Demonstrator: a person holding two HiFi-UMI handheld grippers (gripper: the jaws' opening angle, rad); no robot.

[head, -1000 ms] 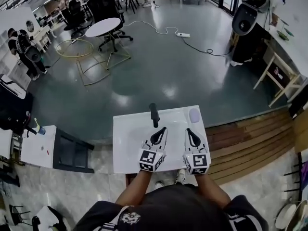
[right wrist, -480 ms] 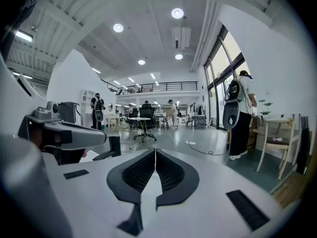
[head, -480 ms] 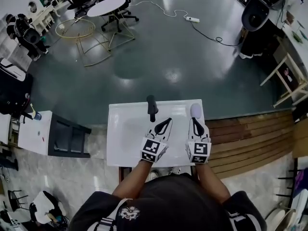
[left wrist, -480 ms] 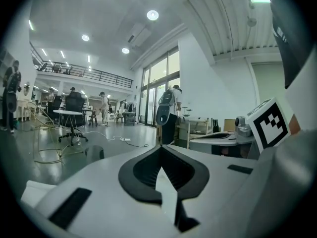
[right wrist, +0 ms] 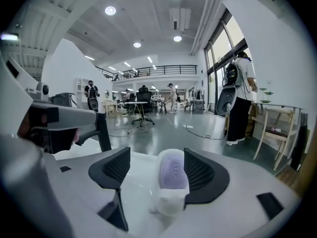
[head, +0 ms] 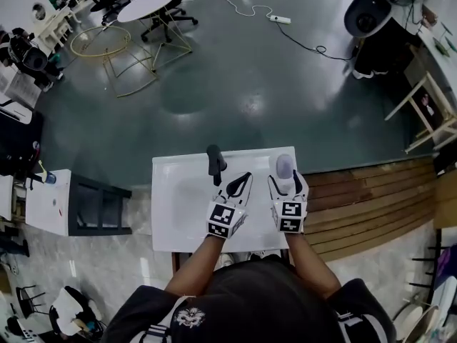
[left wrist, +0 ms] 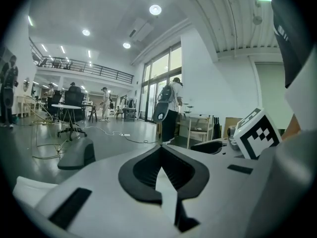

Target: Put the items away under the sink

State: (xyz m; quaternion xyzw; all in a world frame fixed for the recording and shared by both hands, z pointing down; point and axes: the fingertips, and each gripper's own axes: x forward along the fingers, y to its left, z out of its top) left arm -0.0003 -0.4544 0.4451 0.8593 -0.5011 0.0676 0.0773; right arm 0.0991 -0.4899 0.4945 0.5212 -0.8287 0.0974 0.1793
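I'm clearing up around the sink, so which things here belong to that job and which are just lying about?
Part of the job:
soap bar, between the open right gripper's jaws
white sink top
left gripper, shut and empty

Just lying about:
black faucet
round table
power strip on the floor

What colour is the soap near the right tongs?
The soap is pale lilac; the right gripper view shows it best.
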